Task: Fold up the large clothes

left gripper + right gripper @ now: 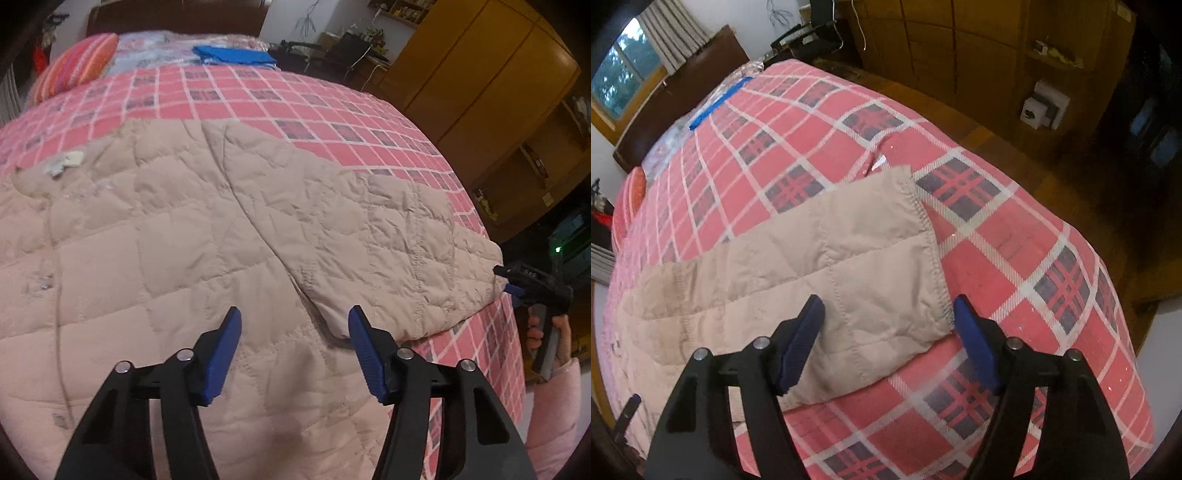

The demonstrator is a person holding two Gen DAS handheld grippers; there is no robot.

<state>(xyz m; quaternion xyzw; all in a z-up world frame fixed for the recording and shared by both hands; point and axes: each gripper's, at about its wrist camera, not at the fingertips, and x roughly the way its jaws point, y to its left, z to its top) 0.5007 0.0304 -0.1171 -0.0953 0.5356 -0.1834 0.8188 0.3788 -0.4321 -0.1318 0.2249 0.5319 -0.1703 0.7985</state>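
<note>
**Quilted coat spread on the plaid bed, both grippers held wide**

A bedroom with wooden wardrobes (476,70) along one wall and a curtained window (626,70) behind the dark headboard. The bed (1015,236) wears a pink plaid cover; near its head lie a striped orange cushion (75,66) and a folded blue cloth (234,55).

The pale pink quilted coat (166,229) lies flat across the near part of the bed, and its sleeve (857,258) stretches out sideways over the plaid, the stitched cuff (932,254) towards the bed's edge.

The left gripper (293,354) hovers over the coat's body close to where the sleeve begins, its blue-padded jaws spread with nothing between them. The right gripper (888,343) sits at the cuff end of the sleeve, jaws likewise spread wide, straddling the sleeve's corner without closing on it. From the left view a hand (546,332) in a pink sleeve grips that tool's handle at the bedside.
</note>
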